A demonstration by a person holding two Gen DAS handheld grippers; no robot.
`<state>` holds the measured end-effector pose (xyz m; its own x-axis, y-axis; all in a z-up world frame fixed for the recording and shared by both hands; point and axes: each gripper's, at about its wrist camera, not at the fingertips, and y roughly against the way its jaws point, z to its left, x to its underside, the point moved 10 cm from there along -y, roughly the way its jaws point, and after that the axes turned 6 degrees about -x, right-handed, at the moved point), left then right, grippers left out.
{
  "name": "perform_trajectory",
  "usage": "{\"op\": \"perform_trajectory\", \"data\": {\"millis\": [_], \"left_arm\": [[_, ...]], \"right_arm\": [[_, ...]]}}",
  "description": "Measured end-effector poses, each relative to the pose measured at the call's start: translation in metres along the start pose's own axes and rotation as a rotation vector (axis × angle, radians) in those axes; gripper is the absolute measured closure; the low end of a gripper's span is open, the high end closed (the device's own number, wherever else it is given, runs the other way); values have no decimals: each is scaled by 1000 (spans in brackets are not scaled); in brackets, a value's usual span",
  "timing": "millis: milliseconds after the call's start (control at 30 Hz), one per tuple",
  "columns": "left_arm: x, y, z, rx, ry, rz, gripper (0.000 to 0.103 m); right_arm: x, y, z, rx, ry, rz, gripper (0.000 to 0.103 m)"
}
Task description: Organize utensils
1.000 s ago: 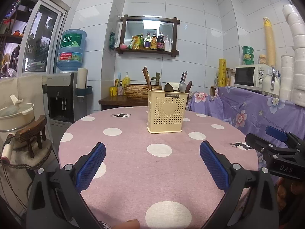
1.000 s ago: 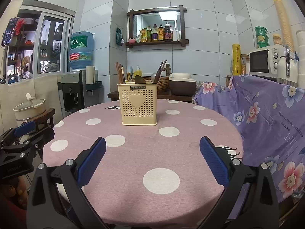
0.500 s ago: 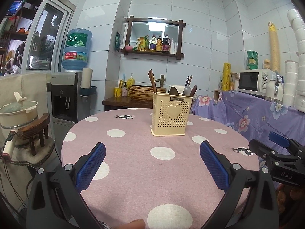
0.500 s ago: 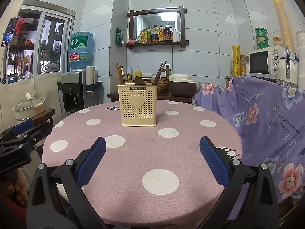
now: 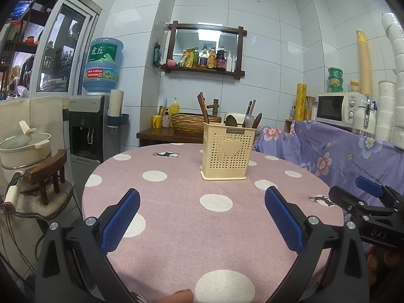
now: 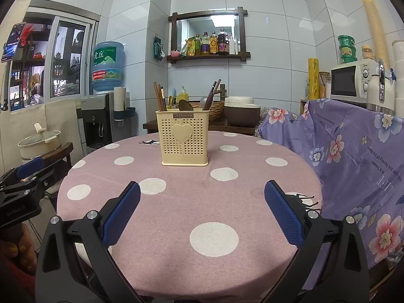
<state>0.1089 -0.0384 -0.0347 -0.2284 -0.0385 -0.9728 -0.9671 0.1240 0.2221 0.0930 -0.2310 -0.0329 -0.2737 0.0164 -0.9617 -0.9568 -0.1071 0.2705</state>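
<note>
Both claws spread wide, nothing held. Left claw and right claw hover low over the near edge of the counter, pointing at the utensil caddy.

Caddy stands upright, well ahead of both claws: slightly right of centre from the left claw, slightly left of centre from the right one. No loose utensils on the cloth between claw and caddy.

Contents poke out the top: chopsticks in the left compartment, spoons and dark handles on the right. Exact count unclear.

Handling guess: caddy is thin perforated plastic, light, will skid or tip if pushed. Chopsticks are stiff, thin and smooth, so they'll roll in the pads; pinch near the top ends, pull straight up. Spoons: grab the stems, not the bowls.
</note>
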Motion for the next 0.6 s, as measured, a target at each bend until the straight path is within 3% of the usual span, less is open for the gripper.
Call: {"op": "perform_trajectory", "data": {"millis": [600], "left_arm": [[1,0,2,-4,5,1,5]], "right_arm": [[1,-1,1,0,-2,4,6]]}}
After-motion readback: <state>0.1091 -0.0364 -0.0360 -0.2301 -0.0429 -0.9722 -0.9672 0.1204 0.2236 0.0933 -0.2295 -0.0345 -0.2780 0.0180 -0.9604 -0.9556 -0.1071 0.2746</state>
